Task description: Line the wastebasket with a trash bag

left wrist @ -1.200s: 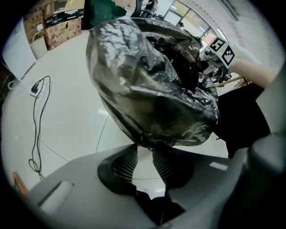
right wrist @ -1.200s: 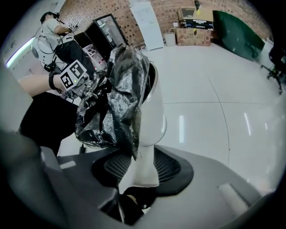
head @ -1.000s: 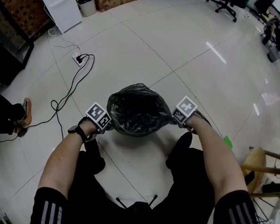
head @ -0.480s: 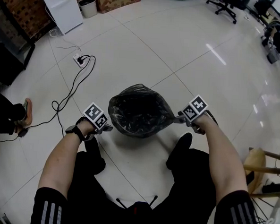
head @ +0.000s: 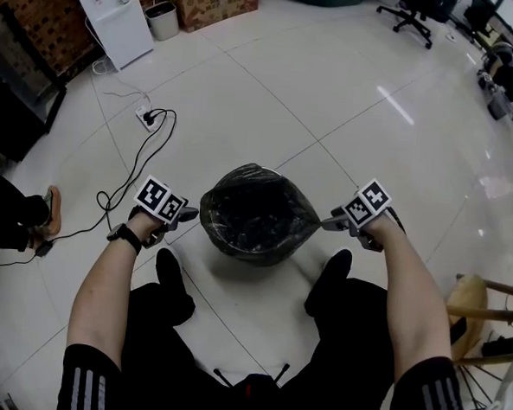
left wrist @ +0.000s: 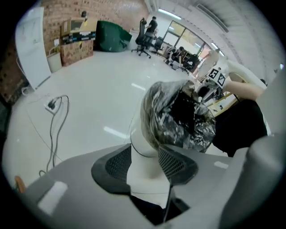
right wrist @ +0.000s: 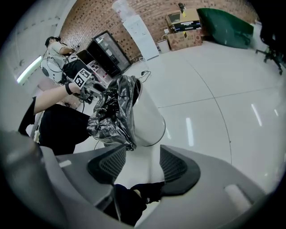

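Fingers of the left gripper stand apart with nothing pressed between them. They have just opened and then eased a little closer. In the left gripper view only the white wall of the wastebasket shows through the gap, further off. From the head view this gripper hangs just beside the basket, clear of it.

On the right gripper the 2 pads are spread wide, having just been opening. A drooping corner of the black trash bag hangs just by the near pad, but neither pad clamps it.

That basket stands upright on the tiled floor between the person's 2 shoes. The bag is already draped into the mouth and folded out over the rim all round, so the lining looks nearly done.

The film is thin, light, crinkly and slick. It should stretch and slide rather than resist, and it could tear if pulled hard over the rim. The basket itself looks light and may shift or tip under a sideways pull. A loose fold of the overhang at the rim is probably the best place to pinch, 1 gripper on each side, pulling down evenly.
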`<state>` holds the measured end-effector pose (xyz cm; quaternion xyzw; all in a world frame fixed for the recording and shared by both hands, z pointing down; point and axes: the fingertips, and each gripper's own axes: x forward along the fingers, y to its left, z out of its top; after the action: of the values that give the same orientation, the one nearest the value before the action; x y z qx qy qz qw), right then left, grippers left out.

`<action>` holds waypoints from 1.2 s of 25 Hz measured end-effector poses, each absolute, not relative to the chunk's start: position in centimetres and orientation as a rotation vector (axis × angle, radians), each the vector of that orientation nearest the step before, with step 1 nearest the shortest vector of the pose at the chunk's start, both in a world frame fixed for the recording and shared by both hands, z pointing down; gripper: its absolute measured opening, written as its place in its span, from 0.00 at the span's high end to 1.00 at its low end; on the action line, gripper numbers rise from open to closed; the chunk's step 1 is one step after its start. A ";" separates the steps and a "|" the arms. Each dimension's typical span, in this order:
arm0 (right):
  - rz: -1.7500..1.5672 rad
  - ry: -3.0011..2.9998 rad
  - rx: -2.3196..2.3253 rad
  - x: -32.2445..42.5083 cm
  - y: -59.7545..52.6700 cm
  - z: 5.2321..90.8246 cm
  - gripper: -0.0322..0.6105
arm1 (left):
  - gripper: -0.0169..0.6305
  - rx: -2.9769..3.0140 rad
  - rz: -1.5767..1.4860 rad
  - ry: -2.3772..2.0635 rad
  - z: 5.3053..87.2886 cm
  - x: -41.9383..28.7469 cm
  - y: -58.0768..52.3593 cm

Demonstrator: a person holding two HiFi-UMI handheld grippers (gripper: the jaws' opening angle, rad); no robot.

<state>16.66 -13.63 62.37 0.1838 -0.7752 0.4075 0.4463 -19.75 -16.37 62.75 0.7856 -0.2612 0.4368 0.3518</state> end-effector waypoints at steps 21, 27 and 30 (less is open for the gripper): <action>0.716 -2.349 0.682 10.7 -27.1 53.4 0.80 | 0.78 2.299 0.961 -0.504 60.9 -9.4 -27.6; 0.681 -2.422 0.599 8.7 -28.5 54.2 0.74 | 0.89 2.343 0.949 -0.389 61.4 -7.6 -27.6; 0.674 -2.399 0.557 8.2 -27.9 55.1 0.72 | 0.93 2.385 0.959 -0.371 60.7 -7.4 -27.8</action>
<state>8.23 -27.86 55.15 0.2088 -0.8993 0.2524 0.2897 -7.38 -27.79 60.67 0.8845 -0.1376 0.3557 0.2686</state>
